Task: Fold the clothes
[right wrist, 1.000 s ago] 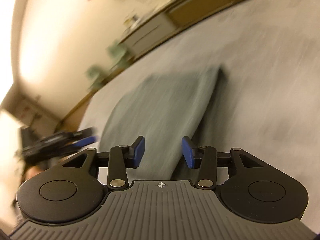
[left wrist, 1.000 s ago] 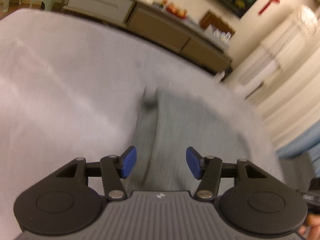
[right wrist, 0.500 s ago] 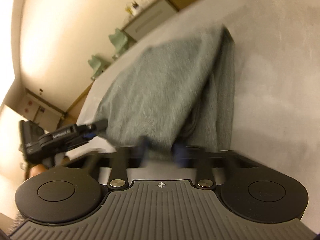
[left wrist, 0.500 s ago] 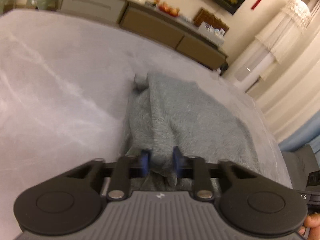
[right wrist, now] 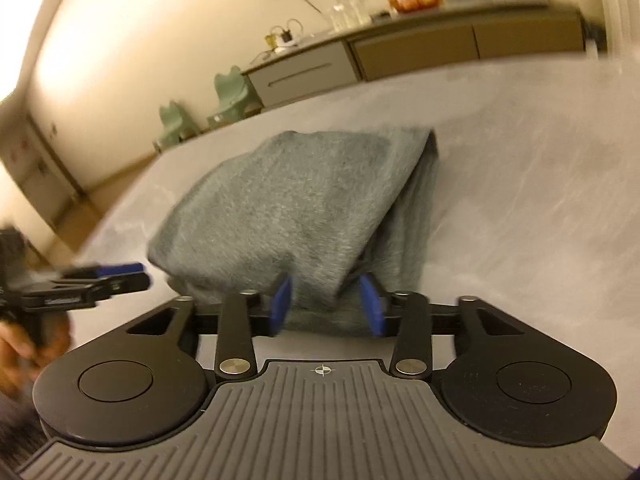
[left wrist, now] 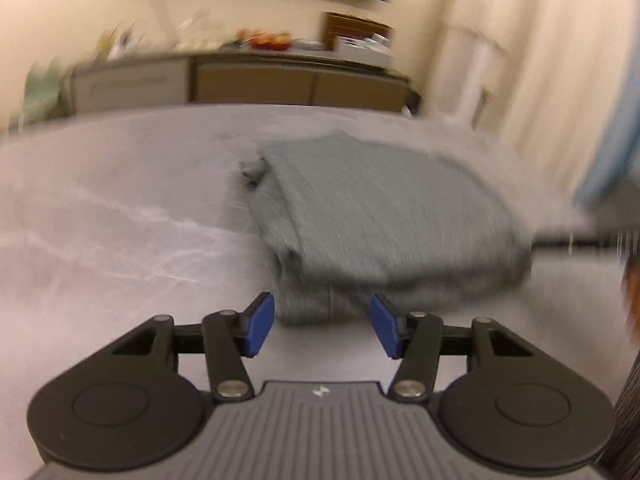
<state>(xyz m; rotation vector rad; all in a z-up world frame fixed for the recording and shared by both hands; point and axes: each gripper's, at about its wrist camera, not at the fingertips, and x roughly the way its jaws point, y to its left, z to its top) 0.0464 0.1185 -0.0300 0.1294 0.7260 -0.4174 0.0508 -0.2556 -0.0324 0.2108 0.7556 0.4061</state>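
Grey-green knit cloth, a folded garment [left wrist: 384, 216], is lying in a loose stack on the pale grey bed [left wrist: 112, 220], with several layers showing along its near edge.

From the left wrist view, the left tongs [left wrist: 322, 330] are standing wide apart, their blue pads [left wrist: 259, 323] flanking the near corner of the garment without closing on it; the cloth is sitting just ahead of the tips, and nothing is gripped. The picture is blurred, so whether a pad is brushing the fabric cannot be told.

From the right wrist view, the right tongs [right wrist: 326, 304] are also parted, with the near hem of the garment [right wrist: 296, 208] hanging down between the blue fingers [right wrist: 280, 300]. A gap is showing beside the right-hand finger, so the cloth is lying between them rather than being pinched. The top layer is bulging upward, with a dark opening showing under its right edge.

At the left of this view the left tongs [right wrist: 120, 270] are appearing side-on, near the garment's left edge, held by a hand [right wrist: 16, 344].

Beyond the bed, a long low cabinet [right wrist: 420, 52] is standing against the cream wall, with two pale green chairs [right wrist: 200, 112] to its left.
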